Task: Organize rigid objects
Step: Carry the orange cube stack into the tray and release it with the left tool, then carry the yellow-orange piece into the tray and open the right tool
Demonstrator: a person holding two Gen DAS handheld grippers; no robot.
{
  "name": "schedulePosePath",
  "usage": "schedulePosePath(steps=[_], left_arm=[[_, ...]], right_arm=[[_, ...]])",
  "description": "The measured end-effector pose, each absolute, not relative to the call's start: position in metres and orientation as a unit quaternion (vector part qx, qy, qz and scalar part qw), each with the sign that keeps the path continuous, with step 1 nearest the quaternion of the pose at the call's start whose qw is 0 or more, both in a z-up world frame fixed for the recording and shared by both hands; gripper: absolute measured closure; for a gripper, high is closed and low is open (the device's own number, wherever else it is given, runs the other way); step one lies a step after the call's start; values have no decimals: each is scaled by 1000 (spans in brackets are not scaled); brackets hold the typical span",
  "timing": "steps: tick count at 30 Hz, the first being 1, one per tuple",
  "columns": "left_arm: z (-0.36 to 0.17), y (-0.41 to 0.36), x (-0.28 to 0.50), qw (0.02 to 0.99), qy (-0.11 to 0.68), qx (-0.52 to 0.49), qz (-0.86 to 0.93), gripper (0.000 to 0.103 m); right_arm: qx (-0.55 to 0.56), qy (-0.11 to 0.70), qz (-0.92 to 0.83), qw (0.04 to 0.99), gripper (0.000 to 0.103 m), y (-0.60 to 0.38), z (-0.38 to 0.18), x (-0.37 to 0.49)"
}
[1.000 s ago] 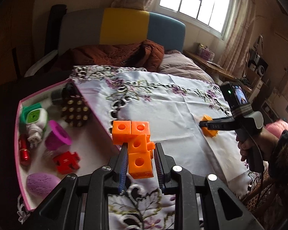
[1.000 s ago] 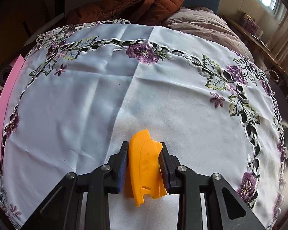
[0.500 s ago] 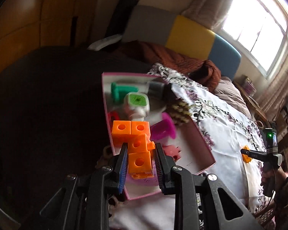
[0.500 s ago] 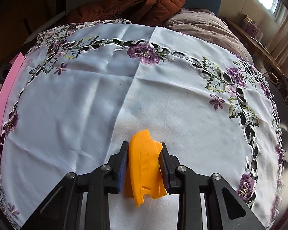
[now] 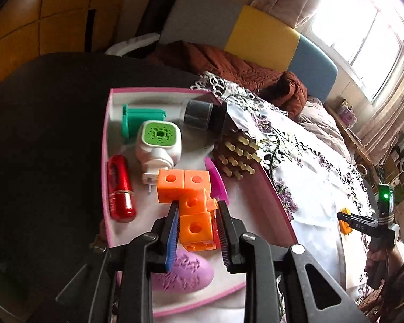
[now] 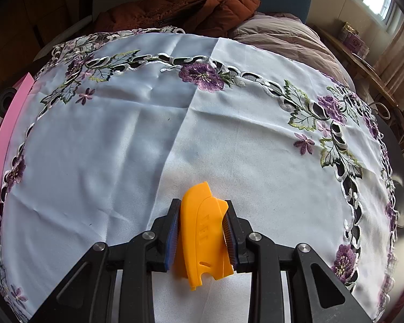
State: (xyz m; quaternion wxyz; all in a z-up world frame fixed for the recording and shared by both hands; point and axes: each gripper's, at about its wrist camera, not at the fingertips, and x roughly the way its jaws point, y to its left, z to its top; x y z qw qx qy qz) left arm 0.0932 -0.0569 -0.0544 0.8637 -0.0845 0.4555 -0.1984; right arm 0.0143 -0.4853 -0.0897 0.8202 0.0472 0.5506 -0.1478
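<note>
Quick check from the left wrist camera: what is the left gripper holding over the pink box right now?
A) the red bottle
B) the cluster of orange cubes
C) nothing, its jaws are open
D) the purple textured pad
B: the left gripper is shut on the cluster of orange cubes, held over the pink box, while the red bottle and purple textured pad lie inside it.

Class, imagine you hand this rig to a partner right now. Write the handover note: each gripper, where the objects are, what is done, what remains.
Left gripper: shut on the orange block cluster, held above the pink tray.
Right gripper: shut on the yellow plastic piece, over the white embroidered cloth.
Done: the tray already holds the red tube, green-topped plug, teal piece, purple oval and others.
Left: release the blocks into the tray, then bring the yellow piece over.
</note>
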Motion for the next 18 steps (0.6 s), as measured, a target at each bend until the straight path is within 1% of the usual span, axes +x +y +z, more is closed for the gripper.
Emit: schedulePosePath(steps=[2,5,9,18], left_arm=[[-61,-60,98,859,466,-84,-195,77],[-68,-61,99,857,472,-79,-189,73],[-71,-56,94,859,474,-72,-180,72],[-57,-48,75,876,453,-40,-159,72]], right_arm=[[47,551,-148,820,72,-486,-90,14],[46,551,-147,820,72,-486,-90,14],[45,551,-147,820,72,-486,-90,14],[39,551,-148,820,73,-485,-89,15]])
